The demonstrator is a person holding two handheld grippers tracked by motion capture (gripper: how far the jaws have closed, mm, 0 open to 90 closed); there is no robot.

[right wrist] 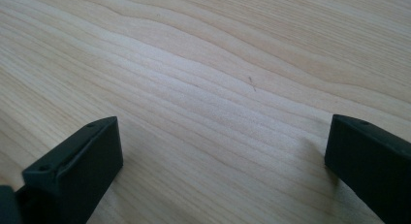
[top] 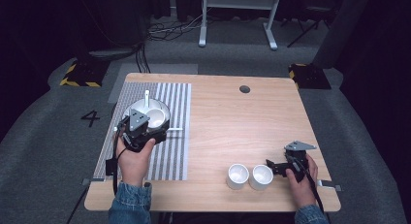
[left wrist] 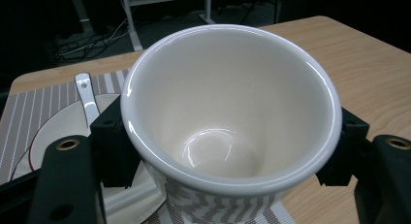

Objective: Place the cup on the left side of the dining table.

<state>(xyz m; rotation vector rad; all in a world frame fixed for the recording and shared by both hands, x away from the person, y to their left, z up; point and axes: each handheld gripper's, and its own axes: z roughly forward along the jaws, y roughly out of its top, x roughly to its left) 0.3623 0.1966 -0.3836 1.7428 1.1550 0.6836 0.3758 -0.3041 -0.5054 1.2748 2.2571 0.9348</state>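
My left gripper (top: 149, 126) is shut on a white cup (top: 156, 117) and holds it over a white plate (top: 133, 109) at the left of the table. In the left gripper view the cup (left wrist: 232, 88) sits upright between the two black jaws, empty, with a grey zigzag pattern low on its outside. A white spoon (left wrist: 87, 95) lies on the plate (left wrist: 48, 132) behind it. My right gripper (top: 271, 166) rests open near the front right edge, just right of two more white cups (top: 238, 176) (top: 261, 177). The right gripper view has bare wood (right wrist: 218, 88) between its wide-apart jaws.
A grey striped placemat (top: 169, 151) lies under the plate on the left part of the wooden table (top: 232, 122). A dark round hole (top: 245, 89) sits near the far edge. Cables and a desk frame (top: 237, 15) stand on the floor beyond.
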